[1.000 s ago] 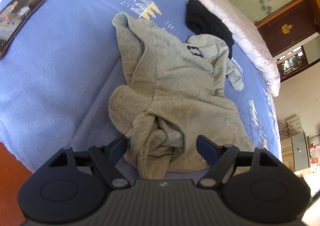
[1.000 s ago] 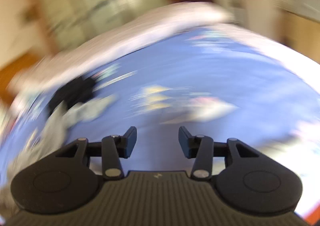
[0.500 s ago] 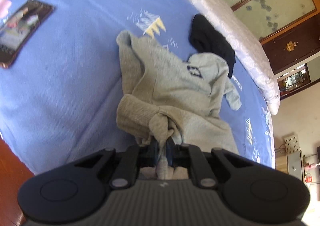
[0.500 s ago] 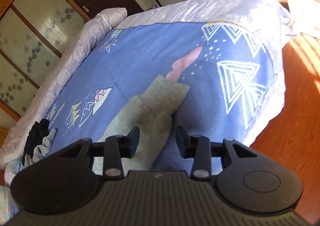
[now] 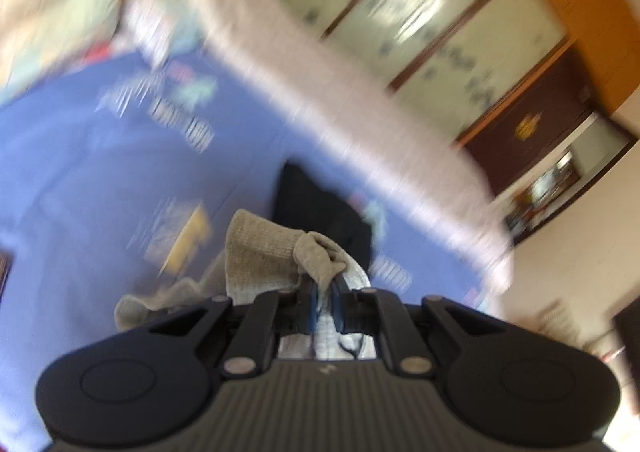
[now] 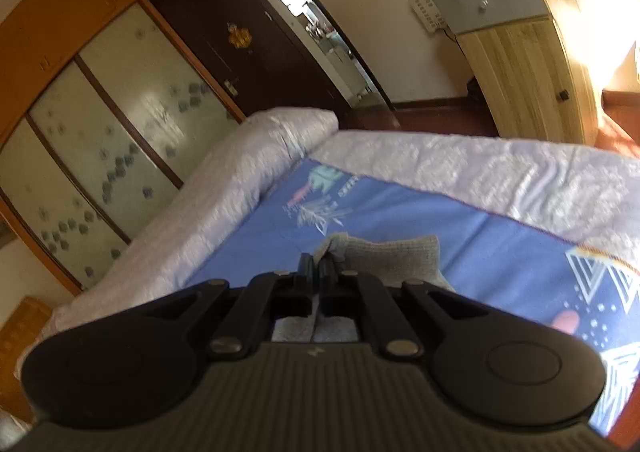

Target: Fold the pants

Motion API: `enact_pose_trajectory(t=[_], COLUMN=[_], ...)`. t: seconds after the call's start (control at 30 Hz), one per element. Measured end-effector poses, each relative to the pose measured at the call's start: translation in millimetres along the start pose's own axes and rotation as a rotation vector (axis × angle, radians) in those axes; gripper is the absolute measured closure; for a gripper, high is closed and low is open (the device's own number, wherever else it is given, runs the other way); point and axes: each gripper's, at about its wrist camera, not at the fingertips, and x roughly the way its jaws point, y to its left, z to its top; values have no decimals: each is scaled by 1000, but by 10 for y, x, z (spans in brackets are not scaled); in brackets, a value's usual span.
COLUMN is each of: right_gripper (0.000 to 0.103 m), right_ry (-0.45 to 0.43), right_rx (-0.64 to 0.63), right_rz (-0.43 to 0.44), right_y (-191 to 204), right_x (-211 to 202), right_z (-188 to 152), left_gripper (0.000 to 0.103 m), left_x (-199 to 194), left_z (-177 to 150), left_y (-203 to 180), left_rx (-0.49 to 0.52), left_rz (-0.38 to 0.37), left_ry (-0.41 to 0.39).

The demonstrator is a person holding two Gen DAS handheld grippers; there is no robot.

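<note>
Both claws have now clenched and lifted: left gripper (image 5: 325, 294) pinches the grey sweatpants (image 5: 264, 256) at a cuff, right gripper (image 6: 319, 266) another cuff, above the blue bedspread (image 6: 500, 252). Best draw them apart evenly, keeping the legs taut.

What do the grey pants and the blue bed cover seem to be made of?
Grey pants: probably a soft knit, like sweatpants fleece; the cuff shows fine ribbing and a matte, fuzzy face, and it bunches limply.
Blue bed cover: looks like thin printed woven cloth, smooth and matte, with flat creases. The fibre cannot be told.
</note>
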Motion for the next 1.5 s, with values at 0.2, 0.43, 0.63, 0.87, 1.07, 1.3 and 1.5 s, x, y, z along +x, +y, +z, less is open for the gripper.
enact_pose_trajectory(t=[0.2, 0.43, 0.63, 0.87, 1.07, 1.3, 1.5], right_gripper=[98, 98, 77, 50, 51, 50, 50], right_ry=[-46, 211, 256, 66, 161, 418, 563], right_rx=[-29, 7, 3, -37, -57, -170, -191], right_rz=[45, -214, -348, -374, -153, 116, 141], right_y=[-153, -1154, -1403, -1198, -545, 821, 1550], right_x=[-301, 142, 223, -268, 13, 985, 2122], right_z=[-59, -919, -1134, -916, -913, -1516, -2196], left_gripper=[96, 96, 79, 64, 54, 39, 26], left_x=[-380, 323, 332, -213, -74, 885, 1524], left_z=[-508, -1846, -2141, -1789, -1305, -965, -903], left_y=[284, 1752, 1985, 1957, 1994, 1882, 1926], left_rx=[74, -179, -237, -154, -157, -146, -152], left_rz=[-25, 214, 210, 214, 230, 208, 234], left_ry=[-55, 307, 321, 185, 110, 156, 196])
